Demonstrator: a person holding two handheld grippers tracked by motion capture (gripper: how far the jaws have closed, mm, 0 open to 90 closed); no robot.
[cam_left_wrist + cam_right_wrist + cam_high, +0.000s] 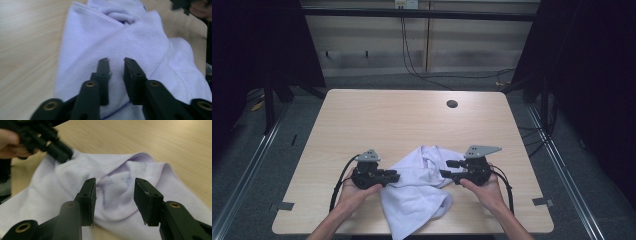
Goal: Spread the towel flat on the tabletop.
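Both tongs sit low over the near half of my worktop [362, 115], one on each side of a crumpled white garment [419, 185]. My left tongs [393, 176] point in from the left at the cloth's edge; in the left gripper view [116, 71] the jaws stand narrow, with only a slim gap and white fabric lying under and between them. I cannot tell from that view whether the pads already pinch a fold, though the tips look just above the cloth rather than biting it. My right tongs [446, 168] point in from the right, tips over the garment's upper right part. In the right gripper view [115, 195] the jaws are moderately wide, and a hemmed opening of the garment lies between them, untouched by either pad. Across the cloth in that view, my left hand [10, 142] is at the far corner.

The garment lies bunched near the worktop's front edge, midway between my hands, its lower part reaching that edge.
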